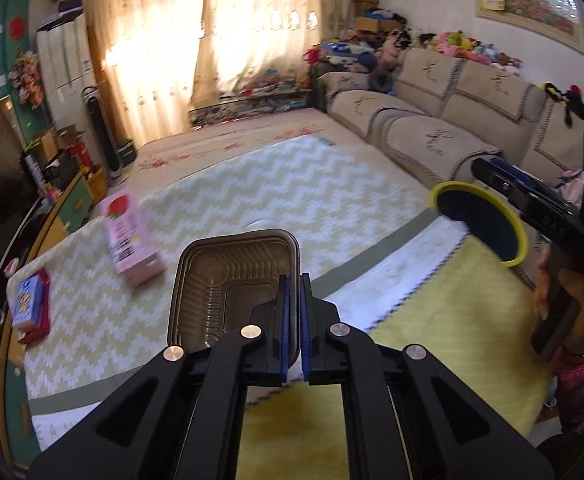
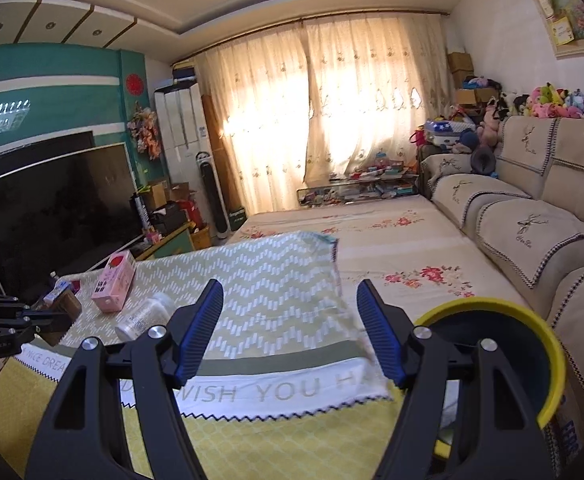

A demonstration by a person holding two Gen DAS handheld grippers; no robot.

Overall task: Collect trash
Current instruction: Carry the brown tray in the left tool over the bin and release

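Observation:
My left gripper [image 1: 295,280] is shut on the right wall of a brown ribbed plastic tray [image 1: 228,288], which hangs above the zigzag mat [image 1: 292,192]. In the right wrist view the tray [image 2: 66,306] shows edge-on at the far left. On the mat lie a pink strawberry carton [image 1: 130,236] [image 2: 114,286], a white plastic bottle [image 2: 144,316] on its side and a small blue box [image 1: 28,300]. My right gripper [image 2: 290,286] is open over the mat with nothing between its fingers. A dark bin with a yellow rim [image 2: 503,356] [image 1: 479,222] sits just right of it.
A beige sofa [image 2: 531,224] runs along the right, a large TV [image 2: 52,216] and a low cabinet along the left. A yellow mat [image 2: 252,440] lies nearest me. A person's hand [image 1: 559,292] holds the right tool. Curtains and clutter fill the far end.

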